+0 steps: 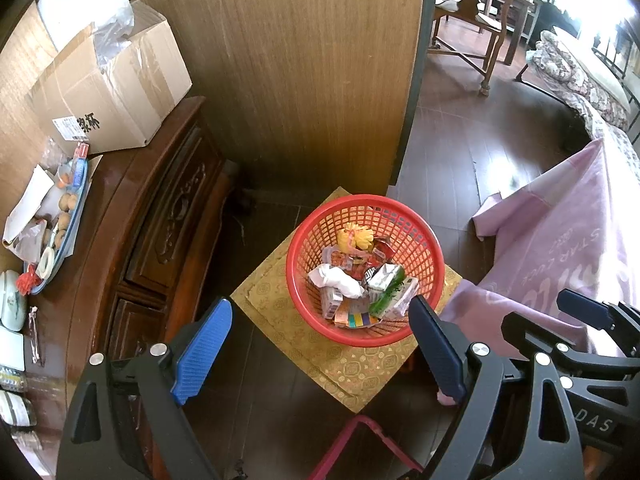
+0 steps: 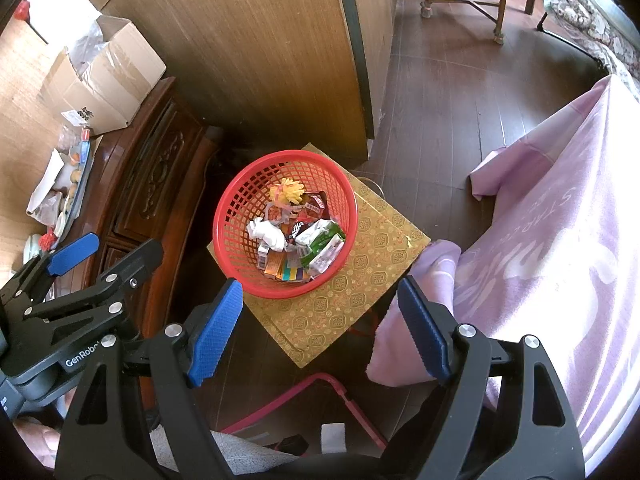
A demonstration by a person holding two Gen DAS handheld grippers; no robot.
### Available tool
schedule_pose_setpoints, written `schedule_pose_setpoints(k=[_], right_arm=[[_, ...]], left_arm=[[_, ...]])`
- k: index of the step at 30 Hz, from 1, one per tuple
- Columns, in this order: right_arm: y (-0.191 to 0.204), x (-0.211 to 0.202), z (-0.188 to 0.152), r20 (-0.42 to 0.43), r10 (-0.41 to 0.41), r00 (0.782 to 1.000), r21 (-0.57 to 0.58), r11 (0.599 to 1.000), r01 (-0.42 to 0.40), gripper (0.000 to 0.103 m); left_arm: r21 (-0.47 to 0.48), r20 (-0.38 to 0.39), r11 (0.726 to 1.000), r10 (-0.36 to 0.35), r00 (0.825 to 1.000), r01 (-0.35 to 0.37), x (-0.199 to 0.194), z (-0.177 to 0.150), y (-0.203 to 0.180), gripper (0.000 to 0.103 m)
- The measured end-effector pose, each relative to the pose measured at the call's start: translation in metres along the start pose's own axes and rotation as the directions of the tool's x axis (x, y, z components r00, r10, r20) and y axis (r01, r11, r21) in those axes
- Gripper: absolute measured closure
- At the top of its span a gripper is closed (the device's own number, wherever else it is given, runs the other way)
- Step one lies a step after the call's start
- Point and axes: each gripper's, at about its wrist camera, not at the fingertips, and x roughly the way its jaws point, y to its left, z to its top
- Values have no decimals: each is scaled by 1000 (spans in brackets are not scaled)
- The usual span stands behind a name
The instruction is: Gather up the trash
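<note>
1. Red plastic basket (image 1: 366, 270), one, sits on one gold patterned board (image 1: 352, 368) on the floor, full of trash.
2. Left gripper (image 1: 320, 344) and right gripper (image 2: 320, 320), two, both spread, empty.

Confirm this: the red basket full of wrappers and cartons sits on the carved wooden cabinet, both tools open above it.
Wrong spot. The red basket sits on a gold patterned mat beside the cabinet, as the left wrist view shows. Both tools, left tool and right tool, are open.
</note>
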Motion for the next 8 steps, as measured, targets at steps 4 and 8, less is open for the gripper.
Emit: schedule_pose_setpoints(k=[4,8], right_arm=[[0,0,0,0,0,1000,2,1000,0,25],[0,0,0,-1,1,1000,0,1000,-1,25]], left_arm=[[-2,-3,1000,1,1000,-2,2,0,1,15],[-1,-4,1000,1,1000,-1,2,1,3,15]])
